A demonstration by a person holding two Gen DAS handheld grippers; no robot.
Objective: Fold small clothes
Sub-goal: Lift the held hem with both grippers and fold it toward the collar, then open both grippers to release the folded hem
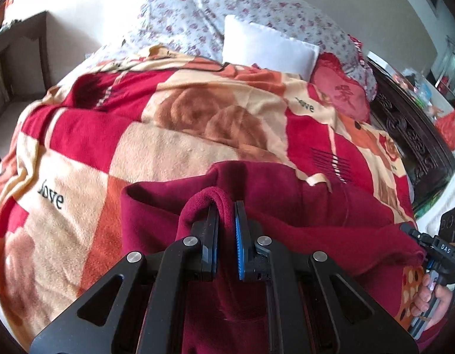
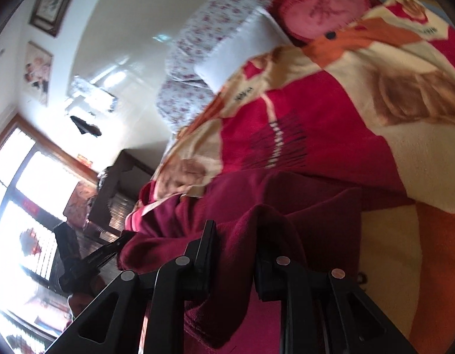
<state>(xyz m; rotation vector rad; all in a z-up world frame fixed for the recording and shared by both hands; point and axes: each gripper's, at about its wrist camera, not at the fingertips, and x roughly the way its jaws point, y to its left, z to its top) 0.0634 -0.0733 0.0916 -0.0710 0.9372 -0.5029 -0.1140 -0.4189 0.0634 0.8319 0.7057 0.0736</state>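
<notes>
A dark red fleece garment [image 1: 301, 206] lies at the near edge of the bed, stretched between both grippers. My left gripper [image 1: 226, 206] is shut on a bunched fold of its edge. In the left wrist view my right gripper [image 1: 425, 250] grips the garment's far right corner, held by a hand. In the right wrist view the same garment [image 2: 315, 203] drapes over my right gripper [image 2: 236, 227], which is shut on it; cloth hides the right finger. My left gripper [image 2: 109, 250] shows at the left, holding the other end.
A red, cream and orange fleece blanket [image 1: 168, 135] covers the bed. Floral pillows [image 1: 256, 8], a white pillow [image 1: 268, 47] and a red heart cushion [image 1: 342, 91] lie at the head. A dark carved headboard [image 1: 410, 135] is at right. A dark wooden table [image 2: 118, 183] stands by the window.
</notes>
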